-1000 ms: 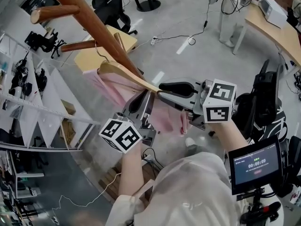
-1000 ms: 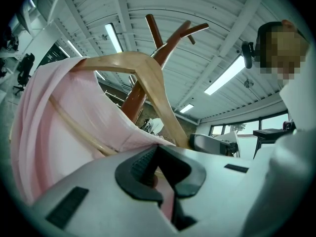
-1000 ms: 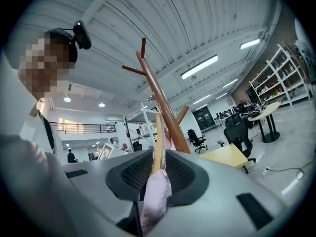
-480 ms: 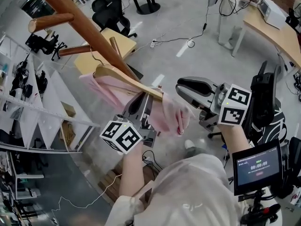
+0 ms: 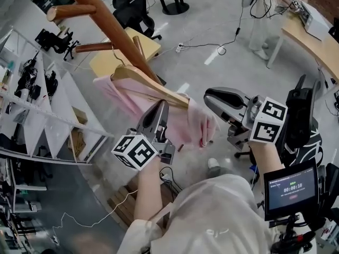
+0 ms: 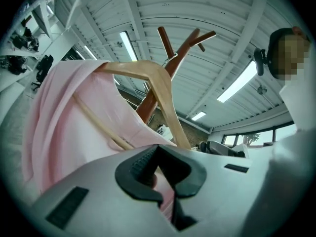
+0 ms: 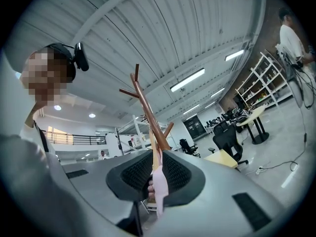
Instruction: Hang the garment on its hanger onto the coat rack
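Observation:
A wooden coat rack (image 5: pixel 114 28) slants down from the upper left, with a peg (image 5: pixel 92 47) on its left. A wooden hanger (image 5: pixel 145 82) carrying a pink garment (image 5: pixel 175 120) hangs against the pole. Its wire hook is close to the peg; I cannot tell whether it rests on it. My left gripper (image 5: pixel 160 106) points up under the hanger, shut on the garment (image 6: pixel 64 117). My right gripper (image 5: pixel 207 95) sits at the garment's right edge, and a pink strip (image 7: pixel 159 191) is pinched between its jaws. The rack (image 7: pixel 145 107) rises beyond.
White shelving (image 5: pixel 37 99) stands at the left and a small yellow-topped table (image 5: pixel 114 57) behind the rack. An office chair (image 5: pixel 130 7) and floor cables (image 5: pixel 212 46) lie farther back. A desk (image 5: pixel 312 38) and a timer screen (image 5: pixel 290 188) are at the right.
My right gripper has moved right, away from the hanger's end, and the garment's right side has spread that way. The left gripper has stayed under the hanger.

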`<state>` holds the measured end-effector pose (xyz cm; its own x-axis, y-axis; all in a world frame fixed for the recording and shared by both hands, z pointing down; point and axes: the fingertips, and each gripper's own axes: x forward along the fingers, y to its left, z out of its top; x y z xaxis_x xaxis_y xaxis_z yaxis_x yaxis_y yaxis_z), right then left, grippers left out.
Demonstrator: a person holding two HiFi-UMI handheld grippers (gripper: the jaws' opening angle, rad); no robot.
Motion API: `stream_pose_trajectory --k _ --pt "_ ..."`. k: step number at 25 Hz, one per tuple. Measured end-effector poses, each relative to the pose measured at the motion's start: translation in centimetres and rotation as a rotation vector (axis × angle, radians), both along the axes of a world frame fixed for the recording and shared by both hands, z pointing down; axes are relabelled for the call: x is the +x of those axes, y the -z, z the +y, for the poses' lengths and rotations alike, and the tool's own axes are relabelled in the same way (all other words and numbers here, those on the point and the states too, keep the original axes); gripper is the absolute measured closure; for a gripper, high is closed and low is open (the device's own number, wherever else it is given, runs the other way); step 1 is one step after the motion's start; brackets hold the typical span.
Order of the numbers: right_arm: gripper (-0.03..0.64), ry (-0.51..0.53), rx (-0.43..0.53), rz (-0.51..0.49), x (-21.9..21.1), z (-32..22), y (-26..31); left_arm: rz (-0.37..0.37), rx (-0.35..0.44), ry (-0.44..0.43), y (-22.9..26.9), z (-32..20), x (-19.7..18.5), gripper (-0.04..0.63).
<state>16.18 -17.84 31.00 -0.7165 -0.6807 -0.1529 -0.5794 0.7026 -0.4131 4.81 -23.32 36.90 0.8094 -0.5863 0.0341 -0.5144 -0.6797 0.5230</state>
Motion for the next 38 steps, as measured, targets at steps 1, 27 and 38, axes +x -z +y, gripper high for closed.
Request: stream_pose_trajectory --k 1,27,38 --pt "0.554 0.008 0.003 -0.001 -0.2 0.0 0.1 0.007 0.0 0.012 0.2 0.1 -0.4 0.589" --pt "0.555 0.904 0.114 -0.004 -33.0 11.2 2.3 -0.034 0.08 0.839 1.7 20.3 -30.6 0.589" --pt "0.597 1.221 -0.021 0.053 -48.8 23.2 -7.5 -0.027 0.004 1.148 -4.5 34.9 -41.6 0.589"
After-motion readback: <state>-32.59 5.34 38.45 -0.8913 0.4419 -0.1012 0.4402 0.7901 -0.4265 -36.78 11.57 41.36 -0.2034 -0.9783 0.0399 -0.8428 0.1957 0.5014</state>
